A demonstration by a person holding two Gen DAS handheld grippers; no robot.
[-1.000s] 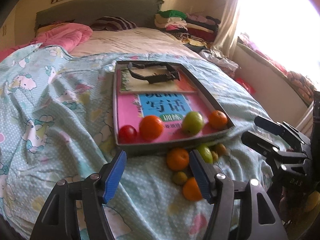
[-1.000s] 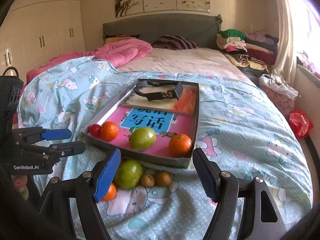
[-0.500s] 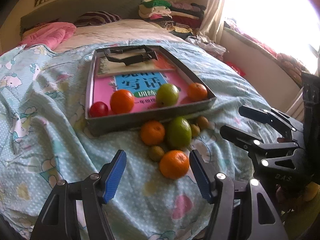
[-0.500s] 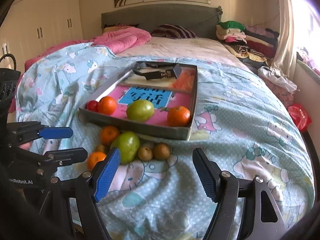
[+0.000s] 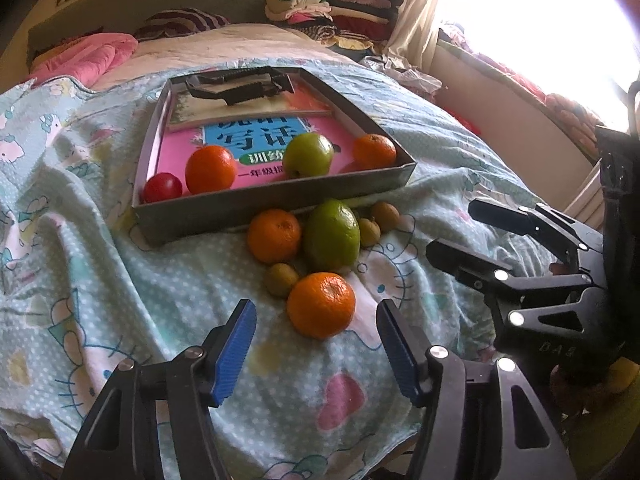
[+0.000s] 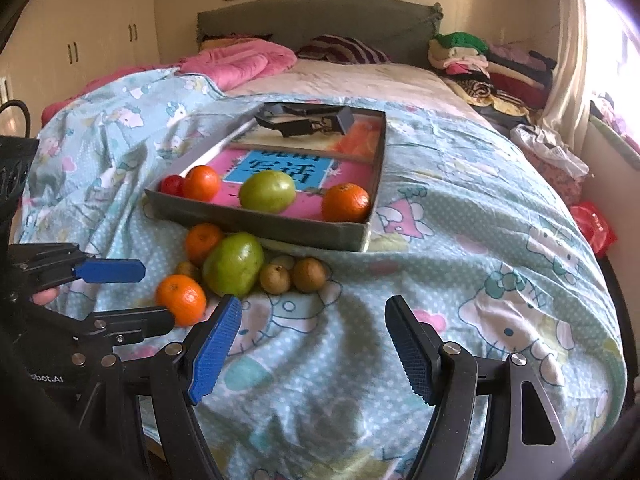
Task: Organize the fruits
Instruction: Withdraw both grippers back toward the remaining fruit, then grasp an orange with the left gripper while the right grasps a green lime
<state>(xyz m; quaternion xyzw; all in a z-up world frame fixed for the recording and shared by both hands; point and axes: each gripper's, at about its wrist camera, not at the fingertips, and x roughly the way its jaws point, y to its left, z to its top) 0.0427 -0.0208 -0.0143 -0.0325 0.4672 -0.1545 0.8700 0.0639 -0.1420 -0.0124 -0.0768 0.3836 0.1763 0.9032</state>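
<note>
A grey tray (image 5: pixel 280 200) on the bedspread holds a red tomato (image 5: pixel 162 187), two oranges (image 5: pixel 211 169) and a green apple (image 5: pixel 309 155). In front of it lie loose fruits: an orange (image 5: pixel 274 236), a big green fruit (image 5: pixel 334 236) and three small brown ones (image 6: pixel 309 275). The nearest orange (image 5: pixel 321 306) sits between the tips of my left gripper (image 5: pixel 314 308), whose jaws are closing; the pads stand clear of it. My right gripper (image 6: pixel 314 304) is open and empty, just short of the small brown fruits.
Books and a black clamp-like tool (image 5: pixel 240 88) fill the tray's far half. A pink quilt (image 6: pixel 248 64) and striped pillow lie at the headboard. Folded clothes (image 6: pixel 480 60) are piled at the right. The bedspread drops off at the bed's near edge.
Both grippers have come down and closer to the loose fruit in front of the tray. The nearest orange, earlier ahead of the left fingertips, now lies between them.
</note>
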